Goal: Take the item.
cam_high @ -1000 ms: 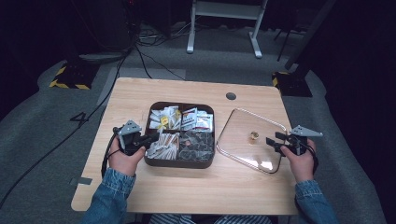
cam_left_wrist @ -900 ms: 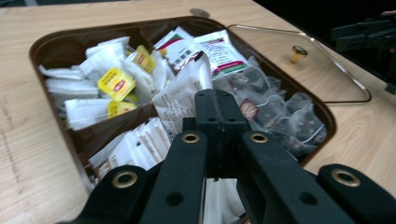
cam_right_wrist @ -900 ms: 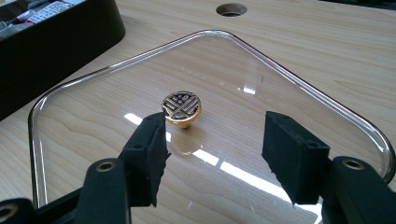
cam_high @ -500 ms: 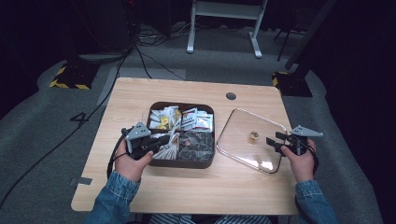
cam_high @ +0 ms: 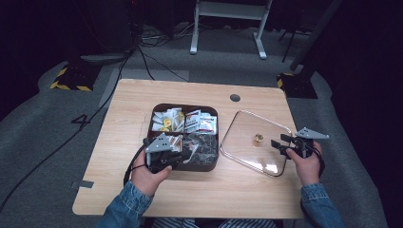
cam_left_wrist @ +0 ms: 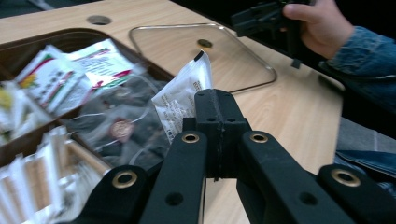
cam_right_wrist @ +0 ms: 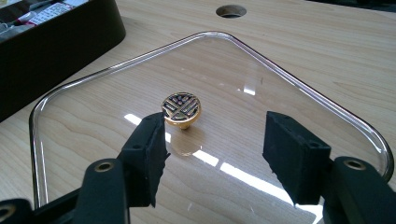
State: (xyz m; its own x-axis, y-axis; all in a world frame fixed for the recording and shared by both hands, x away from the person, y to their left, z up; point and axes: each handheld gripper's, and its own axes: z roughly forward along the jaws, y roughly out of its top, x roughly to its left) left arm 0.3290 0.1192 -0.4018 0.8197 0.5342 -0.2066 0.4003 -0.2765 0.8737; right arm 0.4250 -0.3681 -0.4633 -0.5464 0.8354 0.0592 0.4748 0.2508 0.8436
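Left gripper point(cam_left_wrist: 215, 112): jaws clamped on white sachet point(cam_left_wrist: 182, 95), above brown tray point(cam_left_wrist: 70, 37) of packets; glass lid point(cam_left_wrist: 224, 56) on desk point(cam_left_wrist: 299, 107).

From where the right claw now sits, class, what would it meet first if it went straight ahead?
Probably the gold knob on the glass lid: it stands just beyond the open right claw, a little towards one jaw. Depth is hard to judge, so it could pass beside it.

A white printed sachet point(cam_left_wrist: 183, 95) stands tilted upward, its lower end pinched between closed jaws, raised over the dark brown compartment box point(cam_high: 184, 166) of packets near its front edge.
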